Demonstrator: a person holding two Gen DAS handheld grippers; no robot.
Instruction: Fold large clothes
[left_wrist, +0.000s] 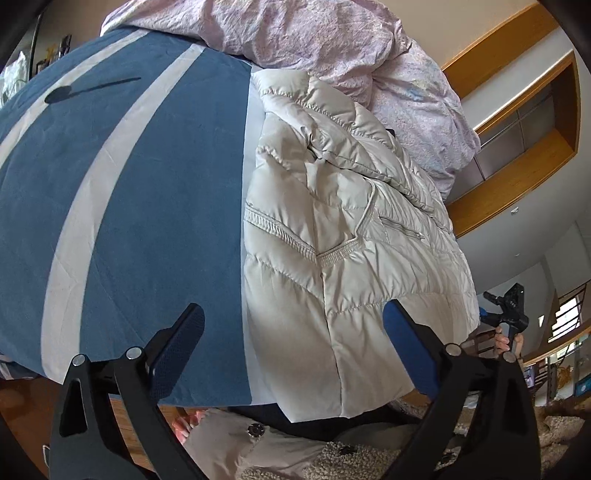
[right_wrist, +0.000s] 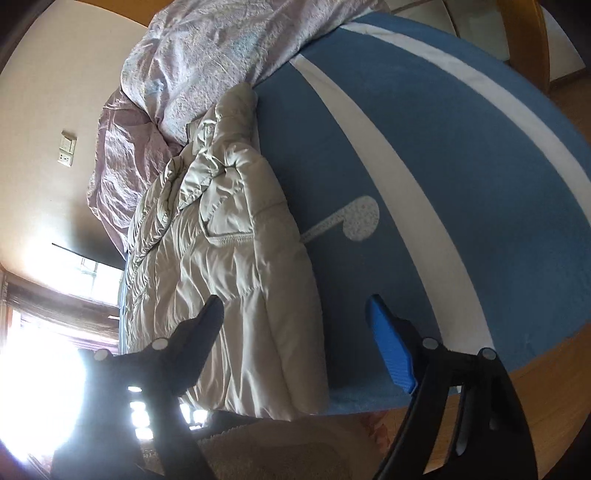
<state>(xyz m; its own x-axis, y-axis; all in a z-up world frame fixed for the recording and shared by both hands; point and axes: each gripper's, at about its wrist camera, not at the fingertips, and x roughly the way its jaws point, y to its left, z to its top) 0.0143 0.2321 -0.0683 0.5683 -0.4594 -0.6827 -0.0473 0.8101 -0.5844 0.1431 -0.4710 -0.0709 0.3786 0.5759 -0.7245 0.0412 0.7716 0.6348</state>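
Observation:
A cream quilted puffer jacket (left_wrist: 332, 229) lies folded lengthwise on a blue bed cover with white stripes (left_wrist: 140, 192). It also shows in the right wrist view (right_wrist: 229, 258), along the left side of the bed cover (right_wrist: 424, 166). My left gripper (left_wrist: 291, 332) is open and empty, hovering above the jacket's near hem at the bed's front edge. My right gripper (right_wrist: 295, 317) is open and empty, hovering above the jacket's near end. The right gripper also shows small in the left wrist view (left_wrist: 508, 302), off the bed's right side.
A crumpled pink duvet (left_wrist: 332, 40) is heaped at the far end of the bed, touching the jacket's far end. Wooden shelving (left_wrist: 524, 122) stands to the right. A bright window (right_wrist: 44, 350) is at the left. A wooden floor (right_wrist: 554, 387) lies beyond the bed.

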